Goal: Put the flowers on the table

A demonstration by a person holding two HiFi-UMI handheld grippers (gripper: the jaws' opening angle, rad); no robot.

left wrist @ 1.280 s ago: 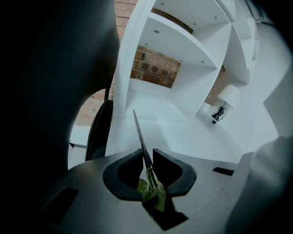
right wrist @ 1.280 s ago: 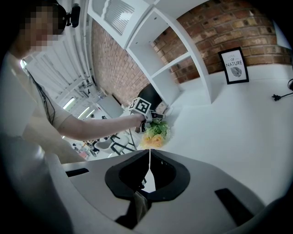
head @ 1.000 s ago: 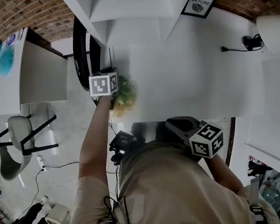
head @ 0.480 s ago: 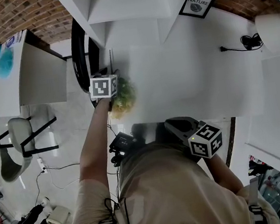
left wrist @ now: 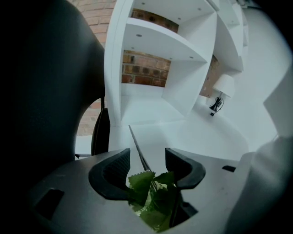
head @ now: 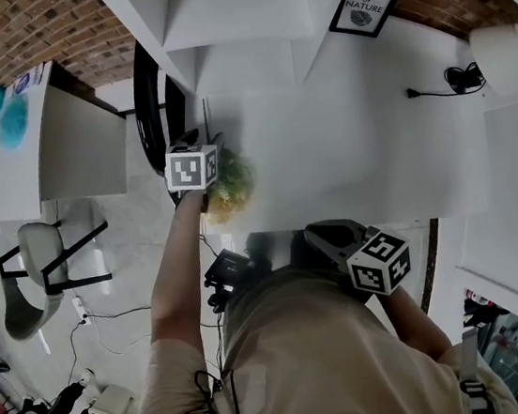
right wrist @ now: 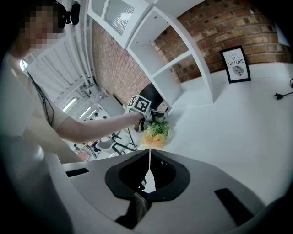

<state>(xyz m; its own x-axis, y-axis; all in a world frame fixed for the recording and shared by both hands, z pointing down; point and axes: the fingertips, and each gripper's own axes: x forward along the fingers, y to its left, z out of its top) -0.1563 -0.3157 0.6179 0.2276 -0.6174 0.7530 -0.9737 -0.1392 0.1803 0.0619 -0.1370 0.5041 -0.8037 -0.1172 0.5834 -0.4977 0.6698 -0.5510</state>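
A bunch of yellow flowers (head: 229,186) with green leaves lies at the near left corner of the white table (head: 366,159). My left gripper (head: 200,152) stands over it. In the left gripper view the leaves (left wrist: 153,194) and the thin stem (left wrist: 137,146) lie between the jaws of my left gripper (left wrist: 146,160), which have just been opening; the pads do not press on them. My right gripper (head: 319,233) hangs by my body at the table's near edge, shut with nothing in it. In the right gripper view the flowers (right wrist: 155,135) lie beyond its closed tips (right wrist: 149,155).
A white shelf unit (head: 243,14) stands at the table's far side, with a framed print (head: 363,8) on the right. A black cable (head: 455,81) and a white lamp (head: 503,51) sit far right. A black chair (head: 146,102) stands left of the table.
In the head view the left gripper has shifted only slightly, still over the flowers at the table's corner. The right gripper has kept still.
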